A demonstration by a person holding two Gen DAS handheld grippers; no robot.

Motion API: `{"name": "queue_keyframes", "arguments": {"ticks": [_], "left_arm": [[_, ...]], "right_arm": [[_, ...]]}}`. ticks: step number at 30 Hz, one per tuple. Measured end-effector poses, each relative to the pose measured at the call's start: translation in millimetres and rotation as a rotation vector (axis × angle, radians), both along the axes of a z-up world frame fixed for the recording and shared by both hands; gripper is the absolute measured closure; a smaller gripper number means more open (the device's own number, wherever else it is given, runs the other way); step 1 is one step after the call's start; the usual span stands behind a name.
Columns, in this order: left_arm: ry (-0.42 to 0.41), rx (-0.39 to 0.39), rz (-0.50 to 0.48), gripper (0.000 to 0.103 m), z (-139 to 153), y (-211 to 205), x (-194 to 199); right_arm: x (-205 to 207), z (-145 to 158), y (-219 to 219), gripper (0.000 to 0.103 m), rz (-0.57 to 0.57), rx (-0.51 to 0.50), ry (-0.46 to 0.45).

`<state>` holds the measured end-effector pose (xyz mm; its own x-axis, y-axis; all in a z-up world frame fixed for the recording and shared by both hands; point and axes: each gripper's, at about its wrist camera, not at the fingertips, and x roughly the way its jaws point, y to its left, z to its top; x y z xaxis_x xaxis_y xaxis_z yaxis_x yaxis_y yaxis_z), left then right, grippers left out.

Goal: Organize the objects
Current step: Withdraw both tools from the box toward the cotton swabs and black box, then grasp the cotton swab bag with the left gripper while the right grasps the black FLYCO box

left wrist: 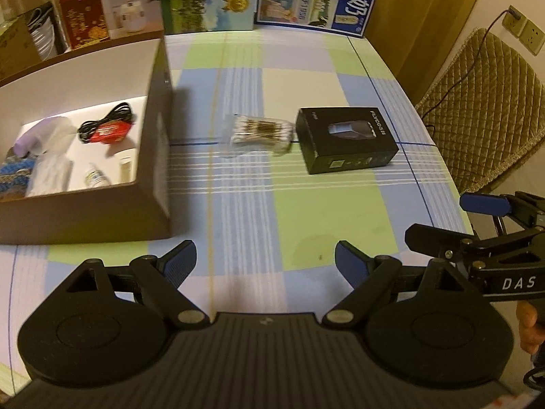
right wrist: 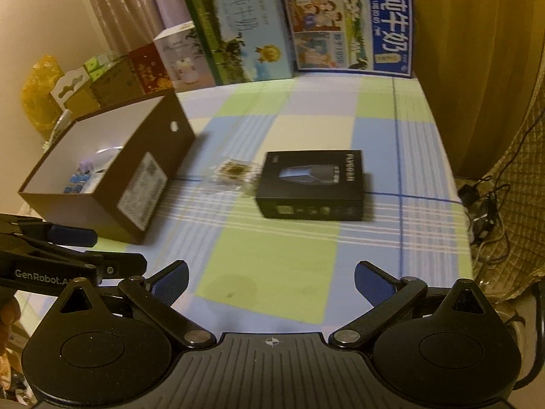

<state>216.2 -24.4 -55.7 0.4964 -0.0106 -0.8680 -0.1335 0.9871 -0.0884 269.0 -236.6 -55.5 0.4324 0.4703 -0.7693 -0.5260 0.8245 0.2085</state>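
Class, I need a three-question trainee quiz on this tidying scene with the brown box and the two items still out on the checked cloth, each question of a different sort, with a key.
1. True or false: the pack of cotton swabs already lies inside the brown box.
2. Which item sits closest to the black carton? A) red-labelled cable bundle B) pack of cotton swabs C) small bottle
3. Fill in: the left gripper and the right gripper both have their jaws ____, with nothing between them.

Key: 1 false, it lies on the tablecloth; 2 B; 3 open.
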Motion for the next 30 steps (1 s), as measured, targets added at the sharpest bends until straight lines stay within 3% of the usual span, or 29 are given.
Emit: {"name": "queue_keyframes", "arguments": {"ticks": [10, 16, 21, 22, 23, 25, 26, 28, 30], "left_arm": [[-0.003, 0.013, -0.02, 0.017, -16, -14, 45], [0.019, 0.071, -0.023, 0.017, -29, -13, 73], [0.041, 0.085, -0.017, 0.017, -38, -8, 92], [0.041, 0.088, -0.014, 0.017, -40, -7, 95], [0.043, 0.089, -0.01, 0.017, -41, -5, 98], [0.047, 0.084, 0.0, 0.017, -44, -2, 102], [0.05, 0.083, 0.005, 0.017, -45, 0, 104], [0.059, 0.087, 0.018, 0.017, -49, 4, 108], [0.066, 0.085, 0.028, 0.017, -51, 8, 110]], "right_arm": [[40, -13, -9, 0.002, -0.029, -0.038, -0.032], [69, -29, 5, 0.002, -0.063, -0.046, -0.015], [93, -33, 14, 0.003, -0.021, -0.025, -0.063], [98, -33, 15, 0.012, -0.014, -0.026, -0.077], [103, -34, 16, 0.032, -0.005, -0.024, -0.09], [117, -37, 18, 0.05, 0.002, -0.012, -0.09], [125, -38, 19, 0.064, -0.008, -0.011, -0.085], [138, -41, 20, 0.079, -0.016, 0.001, -0.1], [151, -45, 22, 0.084, -0.038, 0.006, -0.109]]}}
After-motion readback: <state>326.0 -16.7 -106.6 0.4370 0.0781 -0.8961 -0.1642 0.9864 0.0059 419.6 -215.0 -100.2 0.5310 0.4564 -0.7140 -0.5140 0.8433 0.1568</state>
